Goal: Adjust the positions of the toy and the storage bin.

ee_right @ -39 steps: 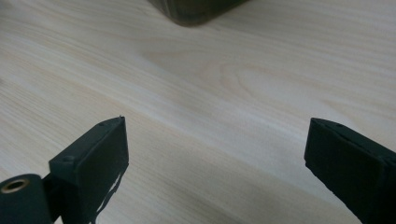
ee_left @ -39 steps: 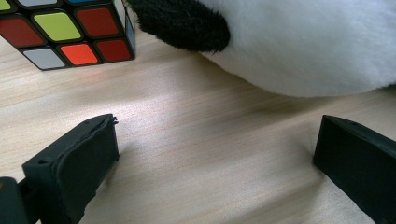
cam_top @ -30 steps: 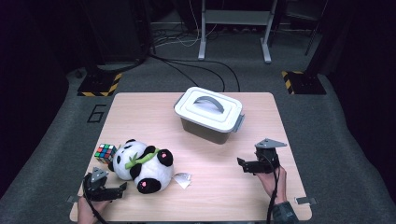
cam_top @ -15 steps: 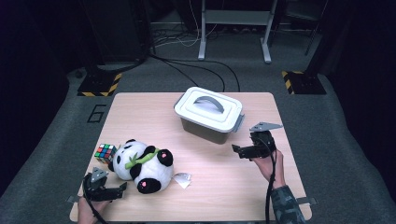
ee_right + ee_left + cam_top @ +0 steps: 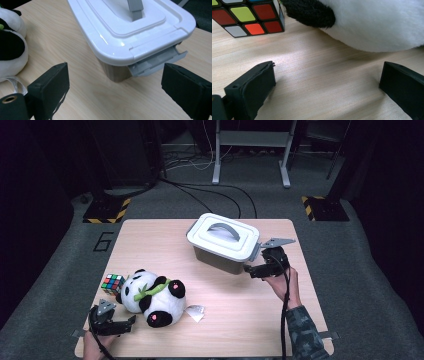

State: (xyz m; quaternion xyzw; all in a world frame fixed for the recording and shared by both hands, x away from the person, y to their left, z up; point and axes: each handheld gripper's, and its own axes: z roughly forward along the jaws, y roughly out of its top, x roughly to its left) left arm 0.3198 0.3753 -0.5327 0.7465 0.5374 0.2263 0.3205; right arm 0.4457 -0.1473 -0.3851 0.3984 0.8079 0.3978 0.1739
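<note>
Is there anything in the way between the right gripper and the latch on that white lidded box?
Nothing visible. The right gripper is open, with bare table between it and the grey latch on the near end of the box. The plush panda lies well off to the side.

My wooden table [image 5: 150, 240] stands on grey carpet [image 5: 60, 270]; black cables [image 5: 200, 195] trail toward a metal frame [image 5: 250, 140]

"6" marked on floor [image 5: 102, 241], left of table [image 5: 150, 235].
</note>
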